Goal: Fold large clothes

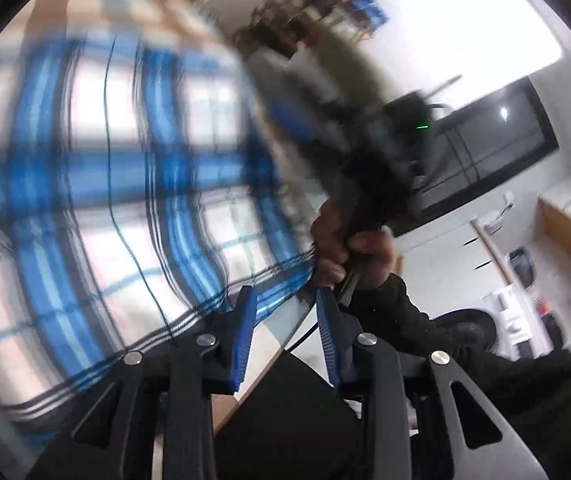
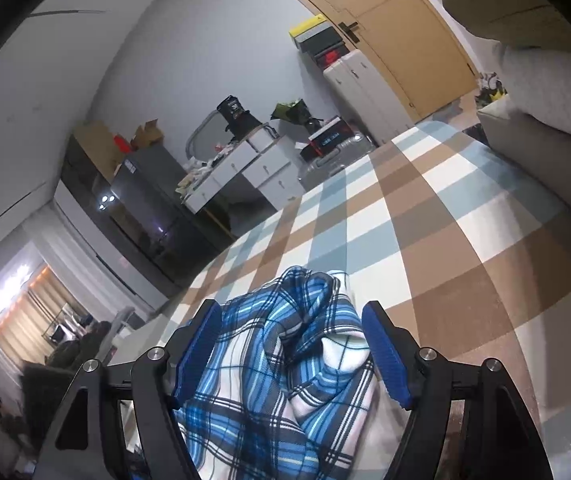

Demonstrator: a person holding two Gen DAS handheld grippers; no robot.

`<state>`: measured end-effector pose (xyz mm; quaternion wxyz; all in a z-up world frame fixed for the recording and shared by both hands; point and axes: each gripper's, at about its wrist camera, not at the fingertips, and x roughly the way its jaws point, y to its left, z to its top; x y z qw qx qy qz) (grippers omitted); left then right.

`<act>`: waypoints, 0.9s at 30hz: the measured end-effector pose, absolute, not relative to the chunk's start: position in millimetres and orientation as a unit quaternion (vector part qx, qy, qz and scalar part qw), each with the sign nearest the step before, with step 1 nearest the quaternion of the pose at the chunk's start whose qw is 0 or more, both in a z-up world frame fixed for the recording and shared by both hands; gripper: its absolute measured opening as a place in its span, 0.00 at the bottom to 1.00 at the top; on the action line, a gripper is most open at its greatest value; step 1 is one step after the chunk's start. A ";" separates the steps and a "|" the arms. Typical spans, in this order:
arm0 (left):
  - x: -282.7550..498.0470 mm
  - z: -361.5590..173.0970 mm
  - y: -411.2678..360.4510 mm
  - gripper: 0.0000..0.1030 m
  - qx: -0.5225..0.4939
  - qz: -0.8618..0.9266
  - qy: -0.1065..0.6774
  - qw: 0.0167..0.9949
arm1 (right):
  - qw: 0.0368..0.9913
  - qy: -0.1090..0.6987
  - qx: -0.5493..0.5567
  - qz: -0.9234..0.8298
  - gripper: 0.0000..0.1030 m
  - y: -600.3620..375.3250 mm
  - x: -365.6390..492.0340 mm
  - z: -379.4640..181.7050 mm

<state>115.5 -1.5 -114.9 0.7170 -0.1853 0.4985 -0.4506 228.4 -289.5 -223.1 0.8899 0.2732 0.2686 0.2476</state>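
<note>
A blue, white and black plaid garment (image 2: 269, 380) lies bunched between the pads of my right gripper (image 2: 293, 344), just above a checked bed cover (image 2: 445, 240). The cloth fills the wide gap and touches both blue pads. In the left wrist view the same plaid garment (image 1: 117, 184) is spread close in front of the camera and heavily blurred. My left gripper (image 1: 285, 320) sits at its lower right edge, pads apart with a bare gap between them. Past its tips a hand (image 1: 349, 248) in a black sleeve grips the other gripper's handle.
The brown, blue and white checked cover spreads ahead of the right gripper. A grey cushion (image 2: 545, 100) stands at its right. Beyond the bed are white drawers (image 2: 253, 164), a white suitcase (image 2: 365, 92), a wooden door (image 2: 397, 20) and a dark screen (image 1: 497, 148).
</note>
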 end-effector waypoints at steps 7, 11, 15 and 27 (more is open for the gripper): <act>125.0 -157.5 7.5 0.62 -0.149 -0.366 0.483 0.781 | 0.890 0.270 0.270 0.251 0.72 -288.6 224.9 -219.4; 132.7 -131.4 7.5 0.63 -0.149 -0.371 0.492 0.773 | 0.889 0.271 0.273 0.250 0.72 -290.4 223.3 -216.7; 169.2 -90.7 7.6 0.64 -0.075 -0.325 0.439 0.834 | 0.889 0.270 0.273 0.251 0.73 -291.0 221.1 -214.8; 222.3 -149.8 3.5 0.62 -0.114 -0.304 0.503 0.801 | 0.898 0.275 0.251 0.234 0.73 -290.2 213.2 -202.2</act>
